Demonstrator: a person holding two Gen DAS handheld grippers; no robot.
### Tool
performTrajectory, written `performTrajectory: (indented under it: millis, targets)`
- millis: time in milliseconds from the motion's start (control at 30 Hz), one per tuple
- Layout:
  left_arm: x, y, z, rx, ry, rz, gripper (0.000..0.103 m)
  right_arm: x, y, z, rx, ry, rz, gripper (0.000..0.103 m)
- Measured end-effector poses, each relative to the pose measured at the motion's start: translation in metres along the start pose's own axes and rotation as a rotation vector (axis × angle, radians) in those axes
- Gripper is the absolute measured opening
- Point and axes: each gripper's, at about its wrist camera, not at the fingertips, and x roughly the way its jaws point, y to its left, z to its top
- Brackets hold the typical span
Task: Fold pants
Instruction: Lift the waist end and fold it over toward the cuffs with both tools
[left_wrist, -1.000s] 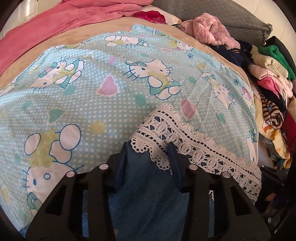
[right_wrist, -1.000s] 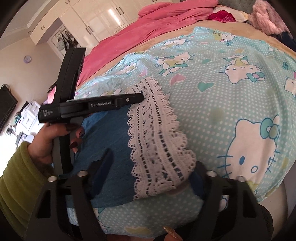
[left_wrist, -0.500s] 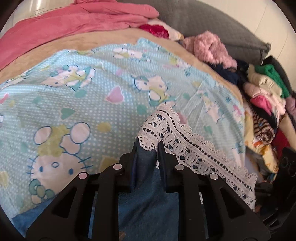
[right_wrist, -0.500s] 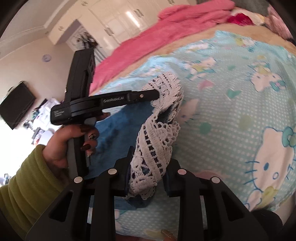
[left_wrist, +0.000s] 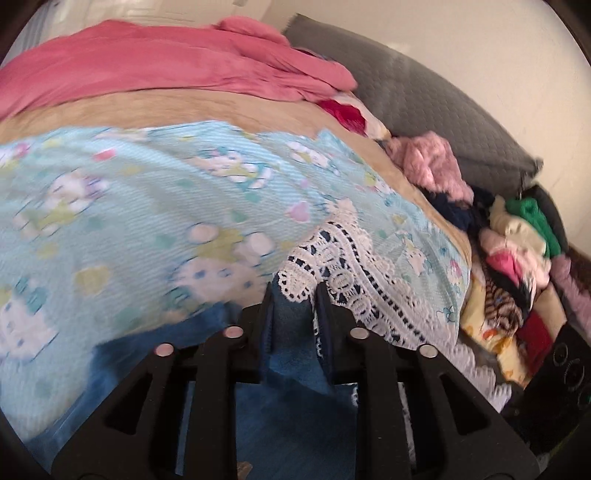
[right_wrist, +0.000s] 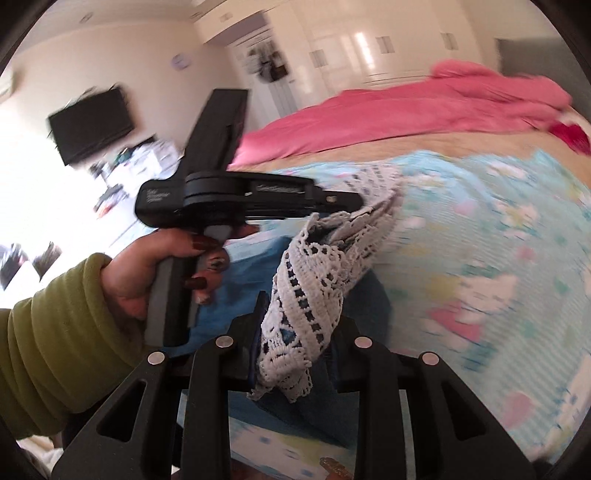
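since a second ago we have lifted the lace hem (left_wrist: 343, 254) of the pants (left_wrist: 295, 402) off the bedsheet (left_wrist: 147, 206); left gripper (left_wrist: 295, 306) and right gripper (right_wrist: 295, 325) each pinch it, jaws nearly closed, the left having just eased a little; we should carry both corners level across the bedsheet.

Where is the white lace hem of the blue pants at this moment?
The lace hem is pinched at its two ends by the right gripper and the left gripper, and is lifted above the cartoon-cat sheet.
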Motion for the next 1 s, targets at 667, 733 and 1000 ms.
performTrajectory:
  millis: [667,733,1000]
  targets:
    - [-0.06,0.103,-0.06,-0.42,-0.039,0.04,0.077,0.074,0.104,-0.059,-0.508,0.12,-0.176,0.045]
    - [-0.051,0.099,-0.056,-0.396,-0.029,0.075,0.078,0.074,0.102,-0.057,-0.491,0.119,-0.171,0.045]
    - [-0.048,0.092,-0.055,-0.316,-0.039,0.118,0.016,0.07,0.114,-0.062,-0.548,0.127,-0.153,0.016]
